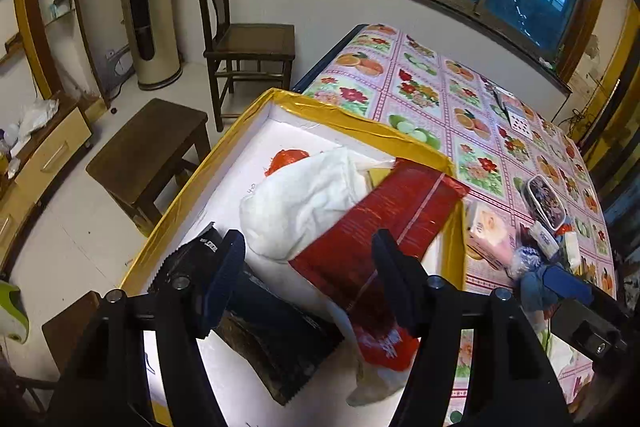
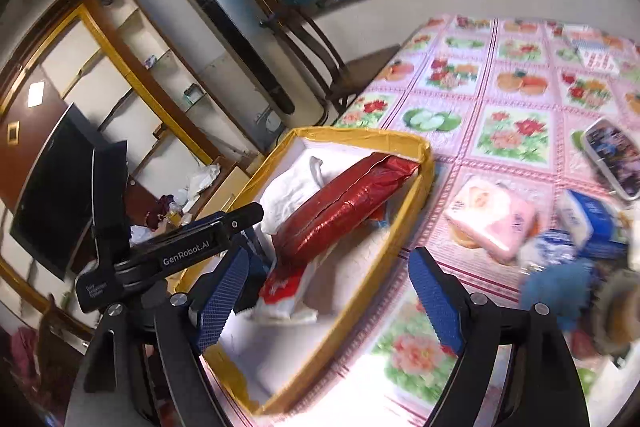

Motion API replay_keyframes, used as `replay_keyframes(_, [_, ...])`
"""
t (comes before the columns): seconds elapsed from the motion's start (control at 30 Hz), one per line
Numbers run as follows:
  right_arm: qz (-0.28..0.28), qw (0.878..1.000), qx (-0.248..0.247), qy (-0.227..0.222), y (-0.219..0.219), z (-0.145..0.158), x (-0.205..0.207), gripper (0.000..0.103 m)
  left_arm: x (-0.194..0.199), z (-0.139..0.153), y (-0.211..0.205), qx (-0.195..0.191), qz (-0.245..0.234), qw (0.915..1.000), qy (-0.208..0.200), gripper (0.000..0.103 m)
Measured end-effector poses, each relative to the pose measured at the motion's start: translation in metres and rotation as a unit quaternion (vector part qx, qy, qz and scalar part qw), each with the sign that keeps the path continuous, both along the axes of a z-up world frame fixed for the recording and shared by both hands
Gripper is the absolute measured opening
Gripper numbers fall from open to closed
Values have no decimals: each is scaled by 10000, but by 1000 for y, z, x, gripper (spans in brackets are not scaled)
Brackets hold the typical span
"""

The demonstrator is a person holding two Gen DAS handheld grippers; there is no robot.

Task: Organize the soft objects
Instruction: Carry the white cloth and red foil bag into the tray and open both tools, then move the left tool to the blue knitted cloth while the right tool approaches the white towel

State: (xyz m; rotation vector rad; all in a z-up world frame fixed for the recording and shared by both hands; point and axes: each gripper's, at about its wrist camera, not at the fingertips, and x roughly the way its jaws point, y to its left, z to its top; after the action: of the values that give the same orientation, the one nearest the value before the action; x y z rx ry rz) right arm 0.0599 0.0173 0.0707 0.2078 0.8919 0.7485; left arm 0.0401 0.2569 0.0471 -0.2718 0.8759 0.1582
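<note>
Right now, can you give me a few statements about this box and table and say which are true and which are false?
1. The long red packet lies in the yellow-edged box. True.
2. The left gripper is clamped on the red packet. False: its jaws stand open.
3. The pink packet sits on the flowered tablecloth, outside the box. True.
4. The right gripper holds a white cloth. False: it is open and holds nothing.
5. The white cloth bag hangs on the chair. False: it lies in the box.
</note>
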Motion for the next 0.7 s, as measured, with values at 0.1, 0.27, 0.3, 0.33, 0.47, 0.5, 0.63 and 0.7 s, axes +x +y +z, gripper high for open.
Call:
replay_keyframes(0.1, [-131,9996,-14,-238,-28,12,-26,94,-17,11,-21,-32,-205,9996,-202,74])
replay_keyframes(0.27, [-681,9973,3,-286,-96,15,-53,98,-29,20,-61,-181,-693,9972,-217,74])
replay_keyframes(0.3, [-793,9965,20,-270,-110,14,-57,98,-30,19,-70,-225,-807,9963,-169,74])
replay_keyframes(0.33, [-880,9958,11,-246,-120,12,-61,99,-30,19,-80,-245,-904,9955,-127,74])
replay_keyframes(0.47, [-1234,9922,106,-107,-164,1,-76,99,-35,15,-116,-104,-1128,9935,-84,74])
replay_keyframes(0.5, [-1316,9912,138,-60,-173,-4,-80,99,-37,14,-124,-43,-1160,9932,-100,74])
replay_keyframes(0.63, [-1604,9869,189,8,-200,-17,-91,100,-44,1,-153,77,-1298,9915,-94,74])
replay_keyframes(0.7, [-1736,9844,266,99,-212,-25,-93,100,-43,-6,-164,27,-1415,9899,-12,74])
